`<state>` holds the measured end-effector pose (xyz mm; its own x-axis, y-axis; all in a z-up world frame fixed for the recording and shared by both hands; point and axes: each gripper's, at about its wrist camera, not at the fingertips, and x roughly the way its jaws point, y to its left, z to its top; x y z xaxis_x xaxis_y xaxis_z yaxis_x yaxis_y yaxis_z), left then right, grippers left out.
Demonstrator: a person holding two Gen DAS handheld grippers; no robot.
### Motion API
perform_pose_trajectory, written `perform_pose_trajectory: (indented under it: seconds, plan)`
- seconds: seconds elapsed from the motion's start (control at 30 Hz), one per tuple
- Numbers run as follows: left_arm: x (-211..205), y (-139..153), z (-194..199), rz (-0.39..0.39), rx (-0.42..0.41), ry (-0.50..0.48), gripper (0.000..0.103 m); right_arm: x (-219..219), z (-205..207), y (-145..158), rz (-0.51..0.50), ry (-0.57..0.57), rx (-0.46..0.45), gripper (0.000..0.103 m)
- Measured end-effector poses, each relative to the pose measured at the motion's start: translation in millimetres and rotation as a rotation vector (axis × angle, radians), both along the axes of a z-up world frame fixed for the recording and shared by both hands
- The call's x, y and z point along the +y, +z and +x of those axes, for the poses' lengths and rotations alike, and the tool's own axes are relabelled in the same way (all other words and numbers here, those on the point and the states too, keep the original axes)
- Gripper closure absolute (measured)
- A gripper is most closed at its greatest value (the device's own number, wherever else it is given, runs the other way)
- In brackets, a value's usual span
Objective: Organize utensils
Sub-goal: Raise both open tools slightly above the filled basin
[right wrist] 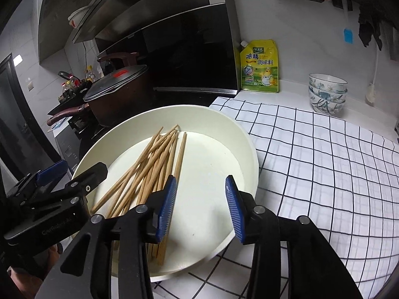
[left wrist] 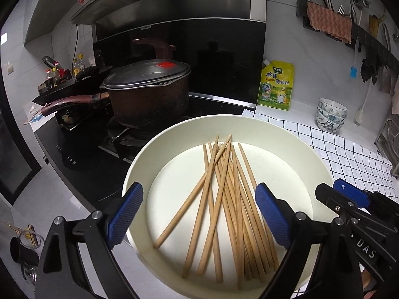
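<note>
Several wooden chopsticks lie fanned out in a wide cream bowl on the counter. They also show in the right wrist view, in the left half of the bowl. My left gripper is open and hovers over the near part of the bowl, its blue pads astride the chopsticks. My right gripper is open and empty above the bowl's near right part. It shows in the left wrist view at the right edge. The left gripper shows at the left of the right wrist view.
A brown lidded pot stands on the black stove left of the bowl. A yellow seasoning pouch and stacked patterned bowls stand at the back wall. A white checked cloth covers the counter on the right. Utensils hang on a wall rail.
</note>
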<state>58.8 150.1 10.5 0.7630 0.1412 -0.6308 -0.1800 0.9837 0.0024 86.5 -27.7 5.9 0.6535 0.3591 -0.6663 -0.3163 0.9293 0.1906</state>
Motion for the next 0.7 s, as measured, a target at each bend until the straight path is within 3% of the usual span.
perform_pose_trajectory:
  seconds: [0.3, 0.7]
  plan:
    - [-2, 0, -12, 0.004, 0.013, -0.002, 0.01, 0, -16, 2, -0.017, -0.011, -0.006, 0.05]
    - [-4, 1, -26, -0.007, 0.031, -0.005, 0.006, -5, -30, 9, -0.033, -0.054, -0.029, 0.044]
